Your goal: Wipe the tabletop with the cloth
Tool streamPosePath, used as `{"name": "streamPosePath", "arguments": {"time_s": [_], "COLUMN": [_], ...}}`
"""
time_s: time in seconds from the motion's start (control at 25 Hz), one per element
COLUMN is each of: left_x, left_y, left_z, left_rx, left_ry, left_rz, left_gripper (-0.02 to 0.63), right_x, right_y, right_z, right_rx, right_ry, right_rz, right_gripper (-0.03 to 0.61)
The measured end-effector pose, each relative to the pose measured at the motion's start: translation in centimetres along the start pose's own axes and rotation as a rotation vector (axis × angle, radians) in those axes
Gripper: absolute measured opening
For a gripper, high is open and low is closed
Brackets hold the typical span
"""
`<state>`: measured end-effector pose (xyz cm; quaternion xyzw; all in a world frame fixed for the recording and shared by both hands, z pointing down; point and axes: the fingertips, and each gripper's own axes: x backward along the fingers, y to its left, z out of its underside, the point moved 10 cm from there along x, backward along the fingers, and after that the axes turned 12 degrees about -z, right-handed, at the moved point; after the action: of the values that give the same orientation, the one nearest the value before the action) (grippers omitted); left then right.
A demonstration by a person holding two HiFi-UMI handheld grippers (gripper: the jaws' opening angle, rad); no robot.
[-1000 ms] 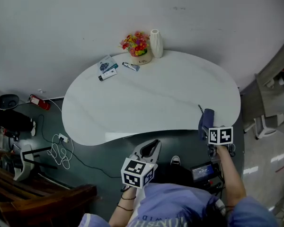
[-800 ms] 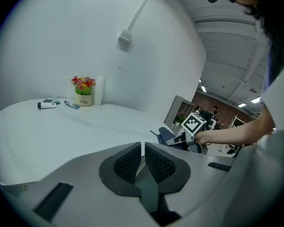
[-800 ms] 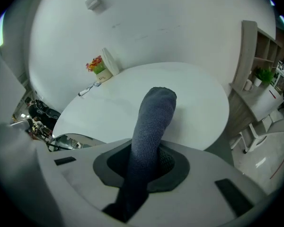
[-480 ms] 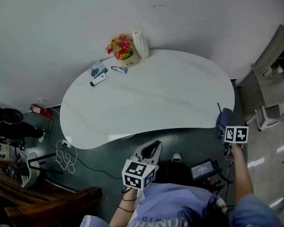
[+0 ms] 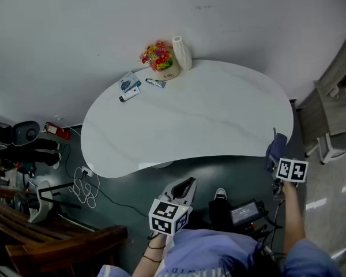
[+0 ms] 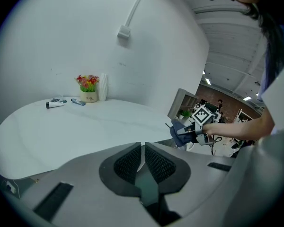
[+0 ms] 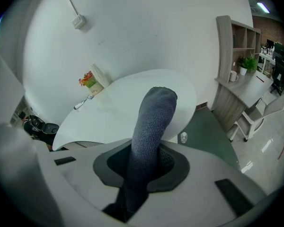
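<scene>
My right tongs (image 5: 274,156) grip the cloth (image 5: 275,142) at the surface's (image 5: 190,120) 4 o'clock; left tongs (image 5: 188,183) clenched empty; flowerpot (image 5: 161,60), vase (image 5: 181,52) at 12.

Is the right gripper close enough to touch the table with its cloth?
Probably yes. The right gripper, shut on the blue cloth, hangs just off the tabletop at its near right edge, and nothing stands between them.

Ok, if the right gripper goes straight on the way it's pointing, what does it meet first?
Probably the white tabletop: the right gripper, shut on the blue-grey cloth, points at its near end, and the cloth sticking out ahead would touch first. Its height against the edge is hard to judge.
</scene>
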<state>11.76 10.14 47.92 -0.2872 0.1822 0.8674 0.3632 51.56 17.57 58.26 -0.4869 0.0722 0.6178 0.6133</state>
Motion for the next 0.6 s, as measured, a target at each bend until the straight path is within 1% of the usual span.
{"name": "streamPosePath", "arguments": {"time_s": [0.16,0.32,0.48,0.6], "left_x": [2.5,6.3,11.2,15.3], "left_y": [0.4,1.7,3.6,5.3], "left_z": [0.2,1.4,4.2,7.1], "left_rx": [0.011,0.019,0.025,0.015], "left_ry": [-0.053,-0.099,-0.135,-0.136], "left_rz": [-0.018,-0.015,-0.015,-0.031], "left_gripper": [0.02,0.02,0.02,0.02], "right_x": [1.2,2.8,3.8,4.7], "right_y": [3.5,7.6,12.4,16.3], "right_z": [1.9,5.0,8.5,11.7], "right_rx": [0.022,0.049,0.069,0.069], "right_ry": [-0.007,-0.017,-0.051,-0.071], "right_rz": [-0.052,-0.093,-0.12,-0.145], "right_gripper": [0.071,0.071,0.071,0.071]}}
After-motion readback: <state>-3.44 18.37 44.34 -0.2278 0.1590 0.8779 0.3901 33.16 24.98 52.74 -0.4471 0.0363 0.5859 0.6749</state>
